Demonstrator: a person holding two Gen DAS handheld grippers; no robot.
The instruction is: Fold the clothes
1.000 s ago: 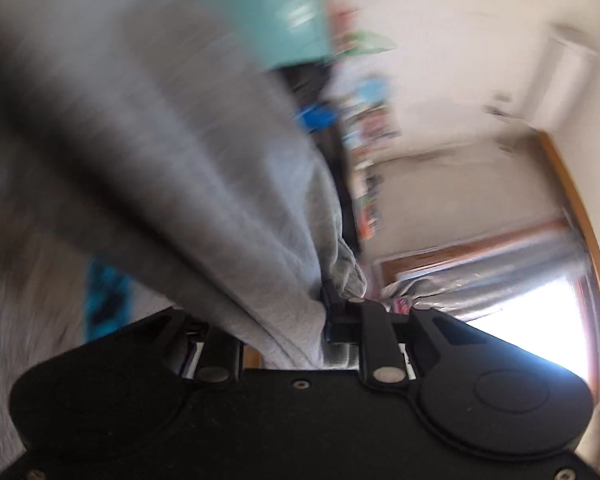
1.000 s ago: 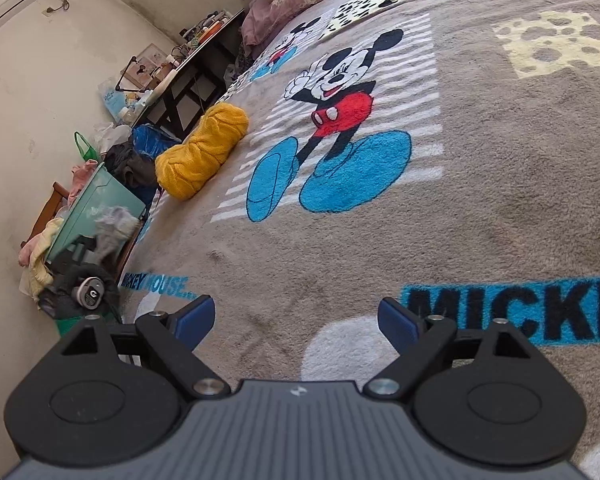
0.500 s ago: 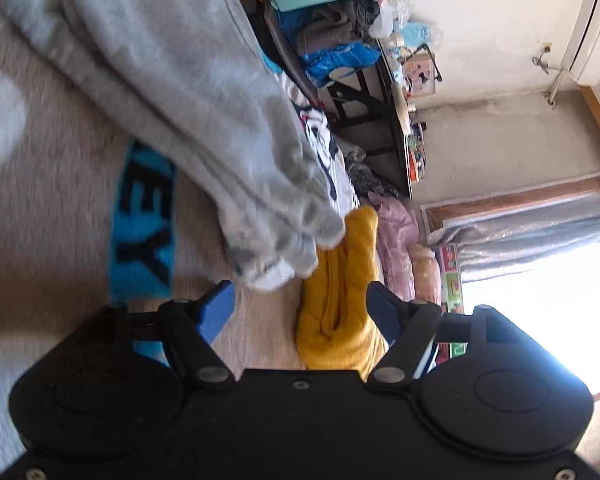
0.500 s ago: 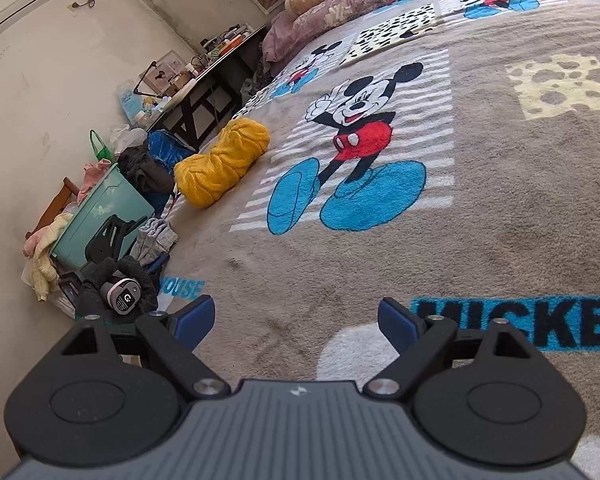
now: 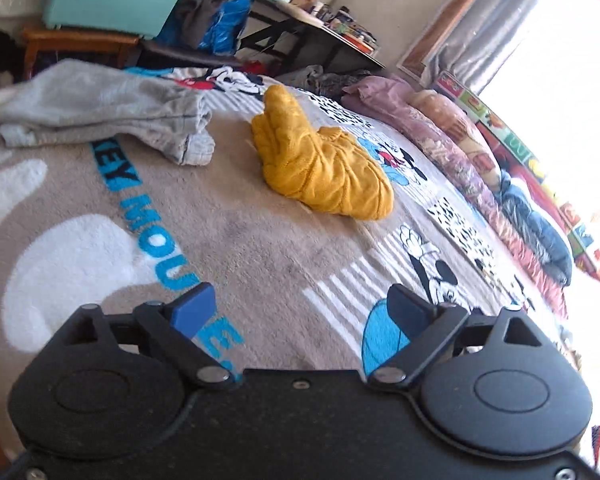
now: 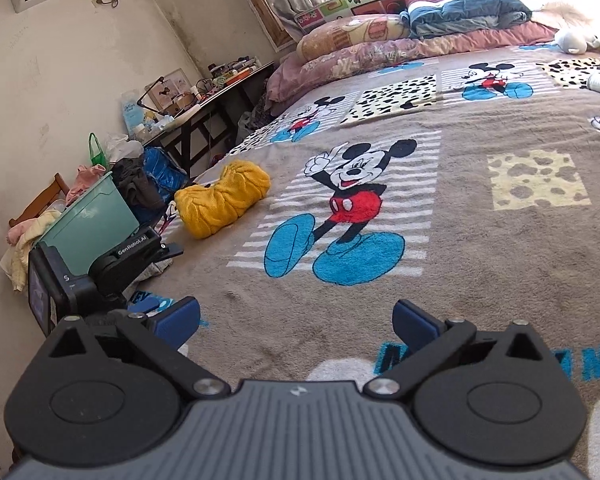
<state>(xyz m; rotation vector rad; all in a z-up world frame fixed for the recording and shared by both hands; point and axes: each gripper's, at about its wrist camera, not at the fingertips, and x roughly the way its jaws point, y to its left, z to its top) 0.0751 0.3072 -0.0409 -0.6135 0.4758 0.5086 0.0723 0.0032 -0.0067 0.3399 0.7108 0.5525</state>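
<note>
Grey sweatshirt (image 5: pixel 100 108) is lying crumpled on the bed (image 5: pixel 260 240), near the yellow sweater (image 5: pixel 324 172) (not touching). Left claw (image 5: pixel 300 308) just spread wide w/ nothing in it, right claw (image 6: pixel 296 320) too.

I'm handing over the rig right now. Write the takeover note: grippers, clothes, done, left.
Left gripper: jaws have just been opening, now wide, nothing between them.
Right gripper: jaws just opened further, empty.
Grey garment: lying bunched near the blanket edge, not neatly folded.
Yellow sweater: in a bundle mid-blanket, untouched.
Done: grey garment set down.
Left: probably the sweater; maybe tidy the grey one.
</note>
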